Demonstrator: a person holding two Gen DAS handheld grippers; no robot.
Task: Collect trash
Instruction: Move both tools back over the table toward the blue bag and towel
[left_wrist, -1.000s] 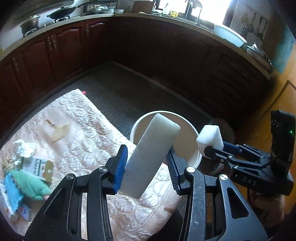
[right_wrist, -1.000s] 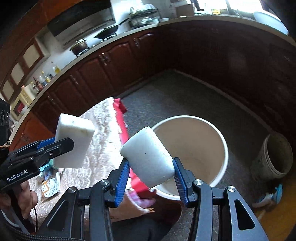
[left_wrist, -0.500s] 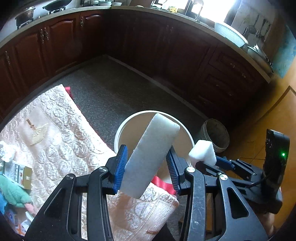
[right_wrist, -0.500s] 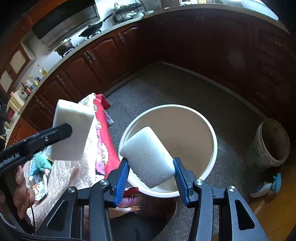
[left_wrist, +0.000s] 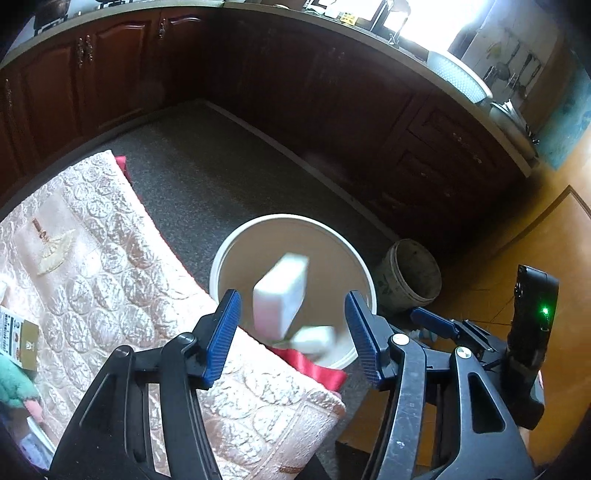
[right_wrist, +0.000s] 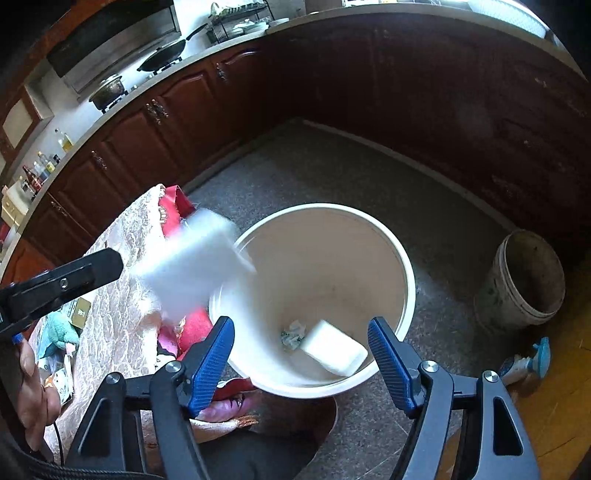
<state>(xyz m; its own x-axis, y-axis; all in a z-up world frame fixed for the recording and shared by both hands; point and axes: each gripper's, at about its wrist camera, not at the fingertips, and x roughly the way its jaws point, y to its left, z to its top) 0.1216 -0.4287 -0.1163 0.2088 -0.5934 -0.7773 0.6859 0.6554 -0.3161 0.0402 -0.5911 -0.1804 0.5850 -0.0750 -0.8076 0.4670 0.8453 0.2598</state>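
Observation:
A white bucket (left_wrist: 236, 247) (right_wrist: 408, 266) stands on the floor beside the cloth-covered table. My left gripper (left_wrist: 291, 328) is open above its near rim, and a long white foam block (left_wrist: 280, 295) is in the air below it, seen blurred in the right wrist view (right_wrist: 192, 266). My right gripper (right_wrist: 301, 354) is open over the bucket. A smaller foam block (right_wrist: 334, 352) (left_wrist: 314, 339) lies at the bucket's bottom next to a crumpled scrap (right_wrist: 293, 334).
A pink embossed tablecloth (left_wrist: 92, 266) over a red cloth (left_wrist: 317, 369) covers the table, with packets and a green toy (right_wrist: 59, 330) at its far left. A dirty grey bucket (right_wrist: 524, 280) and a spray bottle (right_wrist: 524, 362) stand on the floor at right. Dark cabinets ring the room.
Both grippers have opened and let go of their foam blocks. The right one's block now lies in the bucket; the left one's block is falling towards it.

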